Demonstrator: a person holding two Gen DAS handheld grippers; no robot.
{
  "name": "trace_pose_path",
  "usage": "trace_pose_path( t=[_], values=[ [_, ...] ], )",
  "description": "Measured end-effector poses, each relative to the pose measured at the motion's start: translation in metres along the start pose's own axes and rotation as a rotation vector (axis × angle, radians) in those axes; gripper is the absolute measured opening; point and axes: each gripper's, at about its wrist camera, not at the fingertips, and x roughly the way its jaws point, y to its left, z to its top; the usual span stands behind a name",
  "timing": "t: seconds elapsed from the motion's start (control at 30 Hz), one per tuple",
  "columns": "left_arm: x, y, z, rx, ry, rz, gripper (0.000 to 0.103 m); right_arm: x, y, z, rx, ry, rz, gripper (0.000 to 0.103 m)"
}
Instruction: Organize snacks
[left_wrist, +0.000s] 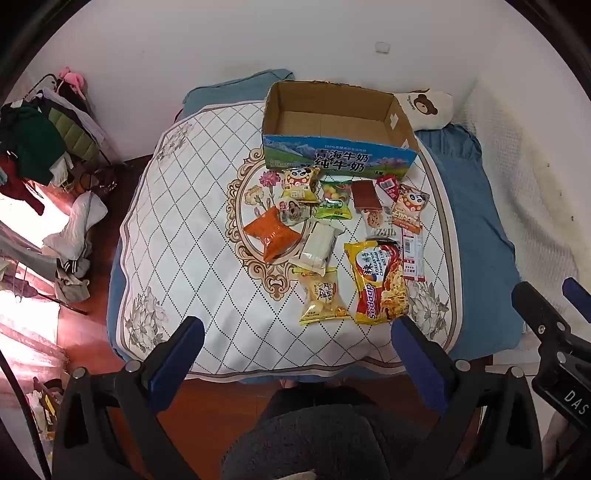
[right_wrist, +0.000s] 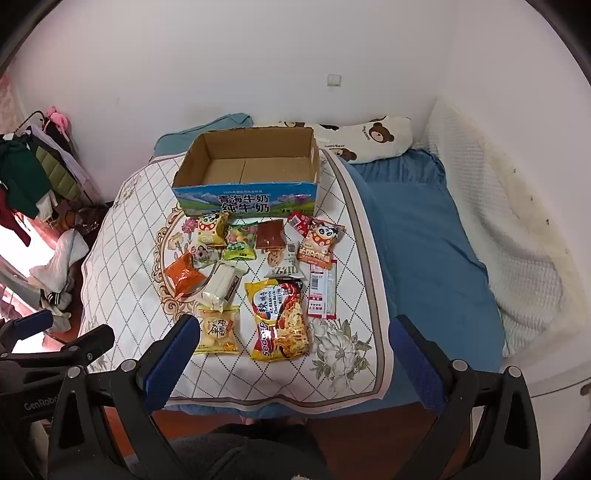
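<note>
On the quilted bed cover, a dozen or so snack packets (left_wrist: 332, 240) lie scattered just in front of the cardboard milk box (left_wrist: 338, 133), which looks empty, so by my reckoning no sorting has begun. The noodle pack (right_wrist: 280, 319) and the yellow biscuit bag (right_wrist: 218, 330) lie nearest the tools. Both the left gripper (left_wrist: 297, 330) and the right gripper (right_wrist: 293, 328) hover above the near edge, jaws spread wide, holding nothing. What the smaller packets contain I can't quite tell.

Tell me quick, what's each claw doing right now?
Left claw: open, holding nothing, above the bed's near edge.
Right claw: open, holding nothing, above the snacks.
</note>
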Motion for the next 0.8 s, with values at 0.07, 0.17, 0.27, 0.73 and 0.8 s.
trace_pose_path(
  t=[0.07,0.17,0.27,0.73,0.8],
  values=[
    [0.0002,0.0004,0.0001,-0.004,0.003,-0.007,0.103,-0.0001,-0.0015,-0.0006,0.001,0.0,0.003,0.103],
    [0.0002,0.0011,0.0003,-0.005,0.002,-0.009,0.103,-0.0013,-0.0037,-0.0032,-0.001,0.002,0.003,0.103],
    [0.0002,0.0018,0.0002,-0.001,0.0,-0.011,0.103,0.0009,0.001,-0.001,-0.013,0.022,-0.01,0.103],
    [-0.001,0.0027,-0.0022,-0.006,0.007,0.002,0.103,0.008,-0.0014,-0.0041,0.014,0.043,0.004,0.103],
    [-0.0006,0.004,-0.004,-0.01,0.009,0.001,0.103,0.0078,-0.001,-0.0048,0.015,0.044,0.004,0.103]
  ],
)
